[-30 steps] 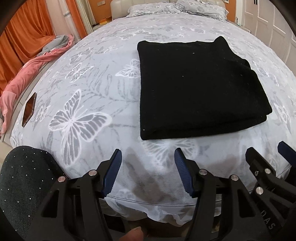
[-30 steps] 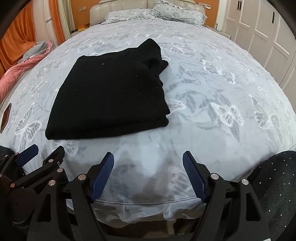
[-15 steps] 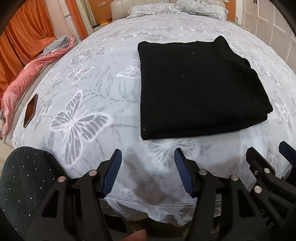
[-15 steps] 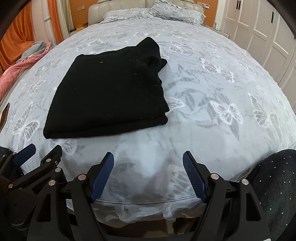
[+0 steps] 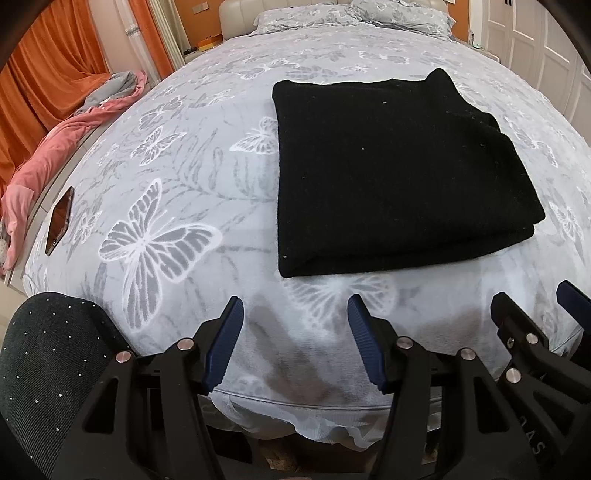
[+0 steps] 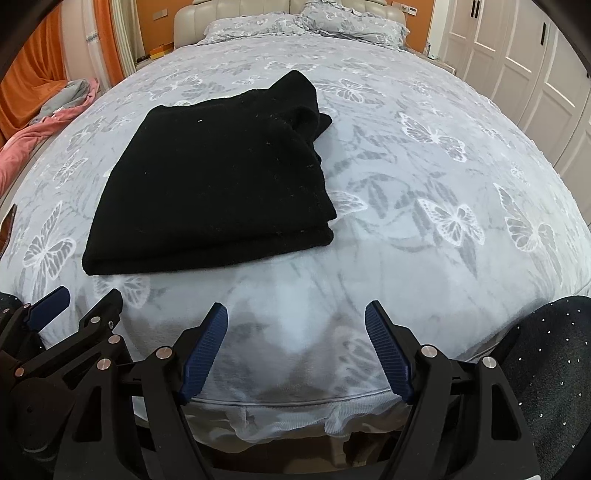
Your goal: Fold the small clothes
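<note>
Black knit garment [image 5: 399,173] folded flat on bedspread [image 5: 177,177]; L fingers [image 5: 295,345] & R fingers [image 6: 295,349] spread wide, empty.

Butterfly-print bed [image 5: 177,206]; orange curtains [image 5: 44,85] left; white wardrobe doors [image 6: 517,62] right.

Home bedroom, bed [image 5: 184,155], pillows [image 6: 303,22], wardrobe [image 6: 517,55]

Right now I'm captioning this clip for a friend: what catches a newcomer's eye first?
The folded black garment lying flat on the butterfly-print bedspread, dark against pale grey. Then the left gripper and right gripper, both open and empty, at the bed's near edge, short of the cloth. A phone lies near the bed's left edge.
</note>
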The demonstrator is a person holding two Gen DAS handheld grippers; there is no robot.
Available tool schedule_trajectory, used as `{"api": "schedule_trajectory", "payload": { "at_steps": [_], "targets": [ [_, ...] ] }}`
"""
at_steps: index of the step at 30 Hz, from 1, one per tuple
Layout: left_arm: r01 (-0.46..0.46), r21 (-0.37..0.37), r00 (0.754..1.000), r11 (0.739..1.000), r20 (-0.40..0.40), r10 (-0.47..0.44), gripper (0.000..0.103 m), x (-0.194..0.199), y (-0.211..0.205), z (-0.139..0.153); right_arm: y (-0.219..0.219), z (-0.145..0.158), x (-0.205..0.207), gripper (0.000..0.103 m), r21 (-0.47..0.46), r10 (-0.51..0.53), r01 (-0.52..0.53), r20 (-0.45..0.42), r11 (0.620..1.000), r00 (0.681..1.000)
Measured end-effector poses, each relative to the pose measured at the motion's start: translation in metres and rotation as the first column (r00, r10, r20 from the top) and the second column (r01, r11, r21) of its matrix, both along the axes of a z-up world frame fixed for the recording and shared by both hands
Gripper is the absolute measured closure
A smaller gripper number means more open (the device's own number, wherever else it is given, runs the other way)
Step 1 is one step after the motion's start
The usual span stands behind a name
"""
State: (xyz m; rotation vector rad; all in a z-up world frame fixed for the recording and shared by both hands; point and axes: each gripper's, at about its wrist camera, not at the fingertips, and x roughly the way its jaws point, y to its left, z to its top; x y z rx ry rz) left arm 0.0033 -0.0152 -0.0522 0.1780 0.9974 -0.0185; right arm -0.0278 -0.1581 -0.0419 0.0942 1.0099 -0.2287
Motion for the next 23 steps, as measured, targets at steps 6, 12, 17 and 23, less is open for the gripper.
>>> {"api": "schedule_trajectory", "payload": {
  "at_steps": [6,12,17,23],
  "targets": [
    [0.013,-0.013,1.000,1.000,-0.001,-0.013,0.046,0.0009,0.0016,-0.0003,0.0000,0.0006,-0.0008,0.028,-0.005,-0.004,0.004,0.003,1.000,1.000],
    [0.018,0.000,1.000,1.000,0.005,-0.018,0.046,0.0016,0.0018,0.0003,-0.0015,-0.0002,-0.0001,0.028,-0.011,-0.014,0.014,-0.004,1.000,1.000],
    [0.014,0.012,1.000,1.000,0.005,-0.014,0.046,0.0019,0.0013,0.0001,-0.0017,-0.0005,0.0000,0.028,-0.012,-0.014,0.014,-0.006,1.000,1.000],
    [0.014,0.022,1.000,1.000,0.001,-0.014,0.046,0.0023,0.0021,-0.0007,-0.0017,-0.0024,0.0009,0.028,-0.013,-0.011,0.011,-0.012,1.000,1.000]
  ]
}}
